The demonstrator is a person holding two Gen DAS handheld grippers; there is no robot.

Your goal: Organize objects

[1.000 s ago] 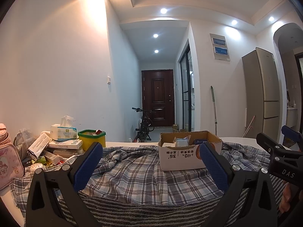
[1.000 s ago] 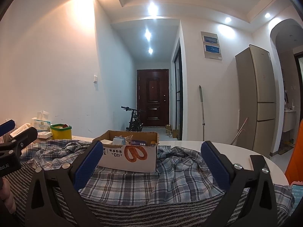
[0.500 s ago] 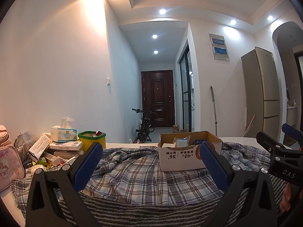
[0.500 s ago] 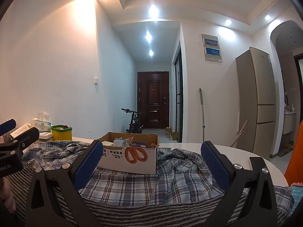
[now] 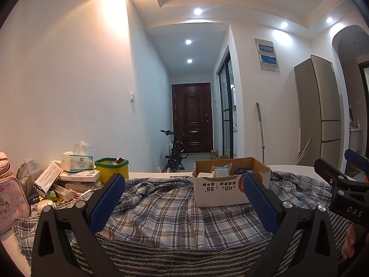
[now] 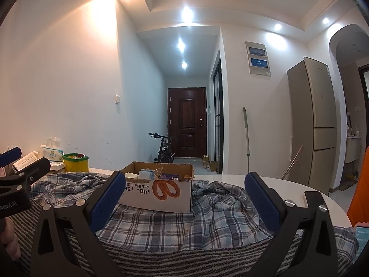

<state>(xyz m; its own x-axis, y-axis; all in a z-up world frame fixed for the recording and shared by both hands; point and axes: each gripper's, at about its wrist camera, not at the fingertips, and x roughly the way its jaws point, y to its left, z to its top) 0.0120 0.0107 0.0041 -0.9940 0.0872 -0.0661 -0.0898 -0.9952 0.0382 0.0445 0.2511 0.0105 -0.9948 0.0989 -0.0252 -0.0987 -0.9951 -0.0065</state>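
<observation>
An open cardboard box [image 5: 228, 189] holding several small packages stands on a plaid shirt [image 5: 161, 210] spread over a striped cloth on the table; it also shows in the right wrist view [image 6: 159, 190]. My left gripper [image 5: 182, 203] is open and empty, held near the table's front, short of the box. My right gripper [image 6: 183, 204] is open and empty, to the right of the left one, also short of the box. A pile of small boxes [image 5: 69, 180], a tissue pack [image 5: 77, 161] and a yellow tub [image 5: 113, 168] lie at the left.
A pink bag [image 5: 11, 198] sits at the far left edge. The white round table [image 6: 272, 184] is bare at the right. A phone [image 6: 362, 233] lies at the right edge. A hallway with a bicycle [image 5: 175, 152], a door and a fridge [image 5: 320, 115] lies beyond.
Both wrist views have tilted slightly, so the table and box sit a little lower in frame. Both grippers stay open and empty.
</observation>
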